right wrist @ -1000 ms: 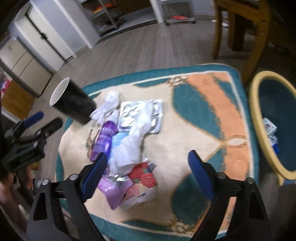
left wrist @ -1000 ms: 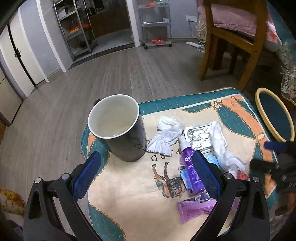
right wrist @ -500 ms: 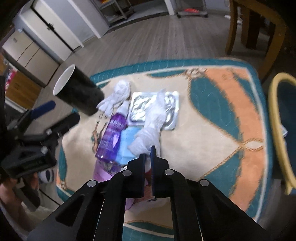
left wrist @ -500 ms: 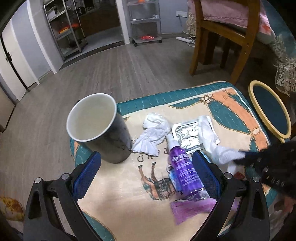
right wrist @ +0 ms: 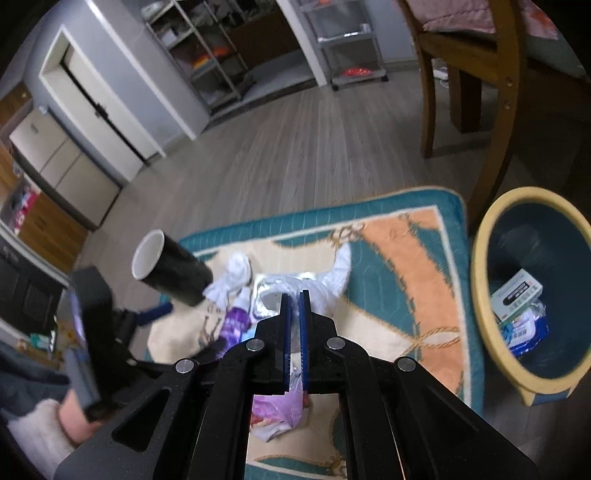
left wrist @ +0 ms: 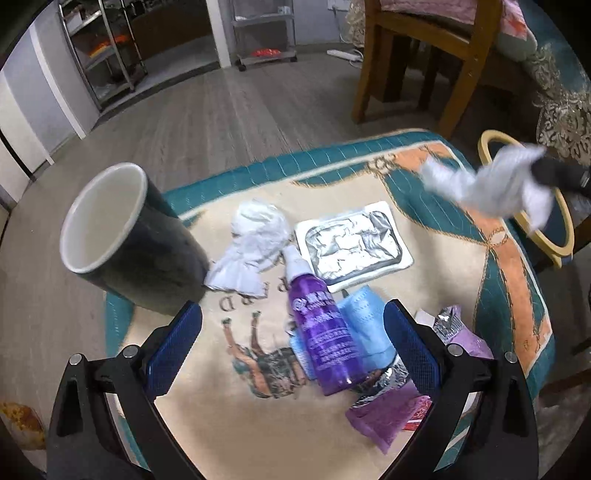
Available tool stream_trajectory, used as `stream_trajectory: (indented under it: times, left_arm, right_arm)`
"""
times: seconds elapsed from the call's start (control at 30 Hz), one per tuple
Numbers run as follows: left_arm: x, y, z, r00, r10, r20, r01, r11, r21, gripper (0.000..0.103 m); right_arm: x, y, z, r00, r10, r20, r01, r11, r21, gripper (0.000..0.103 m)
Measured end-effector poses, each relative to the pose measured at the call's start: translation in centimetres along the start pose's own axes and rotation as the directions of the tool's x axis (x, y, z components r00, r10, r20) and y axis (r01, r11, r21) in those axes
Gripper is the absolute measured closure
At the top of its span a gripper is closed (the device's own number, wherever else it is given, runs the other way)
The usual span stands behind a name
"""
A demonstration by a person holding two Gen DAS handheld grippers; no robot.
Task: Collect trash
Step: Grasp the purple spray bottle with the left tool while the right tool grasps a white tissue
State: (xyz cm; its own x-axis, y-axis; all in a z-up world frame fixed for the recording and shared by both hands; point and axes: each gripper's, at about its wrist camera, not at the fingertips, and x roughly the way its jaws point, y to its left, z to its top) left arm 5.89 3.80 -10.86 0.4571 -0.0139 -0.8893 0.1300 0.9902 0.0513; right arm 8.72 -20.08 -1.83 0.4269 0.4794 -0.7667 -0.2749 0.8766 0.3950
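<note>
My right gripper (right wrist: 294, 295) is shut on a crumpled white tissue (right wrist: 334, 273) and holds it in the air above the mat, near the bin; the tissue also shows in the left wrist view (left wrist: 491, 181). The blue bin with a yellow rim (right wrist: 480, 266) stands to the right of the mat and holds some packaging. My left gripper (left wrist: 291, 343) is open and empty, low over a purple spray bottle (left wrist: 321, 332). A second white tissue (left wrist: 255, 243), a foil tray (left wrist: 354, 243), a blue mask (left wrist: 369, 328) and purple wrappers (left wrist: 388, 413) lie on the mat.
A black cup (left wrist: 136, 240) with a white inside stands at the mat's left edge. The patterned mat (left wrist: 443, 258) covers a low table. A wooden chair (left wrist: 424, 55) stands behind the bin. Metal shelves (left wrist: 266, 29) stand far back.
My right gripper has shut on the white tissue, lifted it off the foil tray and carried it right toward the bin. The left gripper has shifted slightly nearer the spray bottle.
</note>
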Motion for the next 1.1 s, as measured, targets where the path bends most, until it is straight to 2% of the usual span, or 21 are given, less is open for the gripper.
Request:
stream_trajectory:
  times: [0.17, 0.33, 0.4, 0.47, 0.63, 0.73, 0.8, 0.93, 1.1]
  left_arm:
    - [0.5, -0.2, 0.0, 1.0, -0.006, -0.014, 0.005, 1.0, -0.019, 0.01]
    - [1.0, -0.1, 0.3, 0.999, -0.028, -0.039, 0.026, 0.998, -0.063, 0.029]
    - [1.4, -0.1, 0.4, 0.997, -0.044, -0.06, 0.04, 0.997, -0.064, 0.042]
    - [1.9, -0.3, 0.2, 0.994, -0.064, -0.086, 0.058, 0.996, -0.066, 0.05]
    - [2.5, 0.8, -0.3, 0.985, -0.128, -0.111, 0.111, 0.983, -0.147, 0.051]
    - [3.1, 1.5, -0.7, 0.979, -0.141, -0.145, 0.113, 0.976, -0.185, 0.053]
    - [3.4, 1.6, -1.1, 0.974, -0.146, -0.171, 0.115, 0.977, -0.18, 0.071]
    - [2.7, 1.2, -1.0, 0.981, -0.126, -0.149, 0.106, 0.985, -0.138, 0.071]
    - [0.1, 0.4, 0.3, 0.995, -0.079, -0.061, 0.073, 0.993, -0.091, 0.071]
  right_arm:
    - [-1.2, -0.6, 0.3, 1.0, -0.004, 0.02, 0.004, 1.0, -0.007, 0.098]
    - [-1.3, -0.9, 0.2, 1.0, -0.013, 0.014, 0.013, 1.0, -0.017, 0.098]
    - [-1.3, -0.9, 0.1, 1.0, -0.015, 0.015, 0.015, 1.0, -0.022, 0.098]
    - [-1.5, -1.0, 0.1, 1.0, -0.018, 0.019, 0.018, 1.0, -0.026, 0.098]
    - [-1.5, -1.0, 0.2, 0.999, -0.023, 0.023, 0.024, 0.999, -0.029, 0.098]
    - [-1.5, -0.8, 0.1, 0.999, -0.024, 0.024, 0.025, 0.999, -0.035, 0.098]
    - [-1.5, -0.7, 0.1, 0.999, -0.027, 0.027, 0.028, 0.999, -0.039, 0.098]
    - [-1.8, -0.4, 0.3, 0.999, -0.03, 0.037, 0.032, 0.998, -0.053, 0.098]
    - [-2.5, -0.3, 0.5, 0.998, -0.038, 0.058, 0.041, 0.997, -0.06, 0.098]
